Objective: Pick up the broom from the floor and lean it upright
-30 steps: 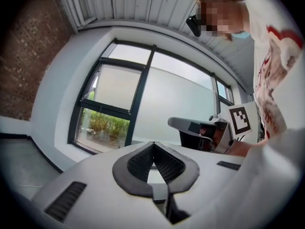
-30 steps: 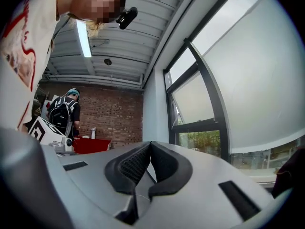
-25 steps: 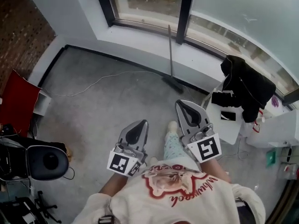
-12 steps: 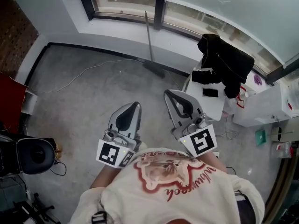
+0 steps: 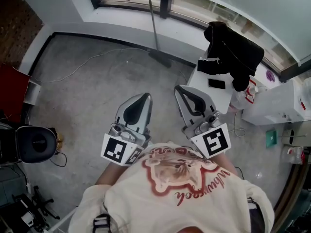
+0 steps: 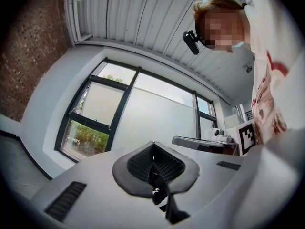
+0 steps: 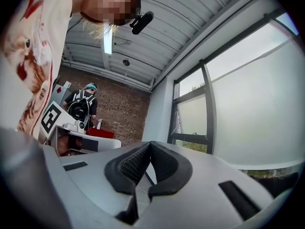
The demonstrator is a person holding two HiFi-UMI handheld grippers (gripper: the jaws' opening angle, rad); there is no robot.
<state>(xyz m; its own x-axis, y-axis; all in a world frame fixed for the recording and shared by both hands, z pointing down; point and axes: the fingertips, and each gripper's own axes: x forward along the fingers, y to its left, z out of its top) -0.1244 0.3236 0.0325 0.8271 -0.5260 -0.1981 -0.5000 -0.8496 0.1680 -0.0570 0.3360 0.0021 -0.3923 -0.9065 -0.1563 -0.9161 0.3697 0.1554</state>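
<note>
The broom [image 5: 154,29] stands upright, its thin handle leaning on the white wall under the window and its dark head [image 5: 160,58] on the grey floor. Both grippers are held close in front of the person's chest, well short of the broom and pointing toward it. My left gripper [image 5: 145,97] is shut with nothing between its pads, which meet at the tip in the left gripper view [image 6: 153,146]. My right gripper [image 5: 181,89] is also shut and holds nothing; its pads touch in the right gripper view [image 7: 150,144].
A white table [image 5: 221,100] stands just right of the right gripper, with a black jacket [image 5: 234,52] and a phone [image 5: 216,84] on it. A cable [image 5: 92,61] trails across the floor. A black chair [image 5: 34,144] is at the left. Another person [image 7: 83,106] stands by the brick wall.
The person has drawn back from the broom, which now sits higher and farther off in the head view. Both grippers moved along with the body, still shut and empty. The broom has not moved.
</note>
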